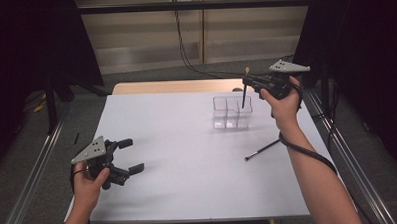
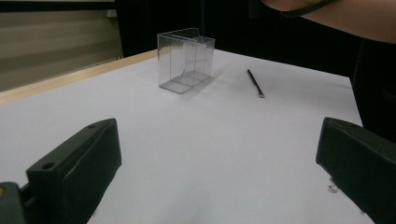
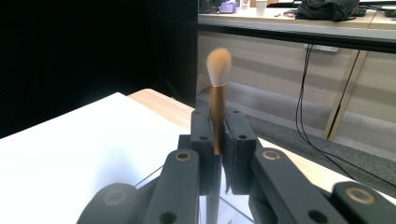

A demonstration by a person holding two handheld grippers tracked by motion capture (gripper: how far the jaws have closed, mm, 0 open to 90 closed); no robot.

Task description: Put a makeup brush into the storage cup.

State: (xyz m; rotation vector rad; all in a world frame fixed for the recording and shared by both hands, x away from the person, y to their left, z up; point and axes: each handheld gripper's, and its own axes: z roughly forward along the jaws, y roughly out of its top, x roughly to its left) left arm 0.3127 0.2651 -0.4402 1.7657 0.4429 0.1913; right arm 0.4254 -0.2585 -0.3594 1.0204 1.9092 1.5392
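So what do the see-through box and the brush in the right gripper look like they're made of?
Clear box: apparently hard transparent plastic, maybe acrylic; glossy walls and an inner divider show the table through them.
Makeup brush: soft pale bristles, natural or synthetic I cannot tell; a shiny gold ferrule, probably metal; its dark handle looks like lacquered wood or plastic. The right gripper clamps the ferrule.

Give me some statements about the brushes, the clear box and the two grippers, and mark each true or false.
1. The right gripper is shut on a brush. True.
2. The held brush points bristles down. False: its bristles are up.
3. The left gripper holds the clear box. False: it is open, away from the box.
4. A second brush lies on the table. True.
5. The box lies on its side. False: it stands upright.
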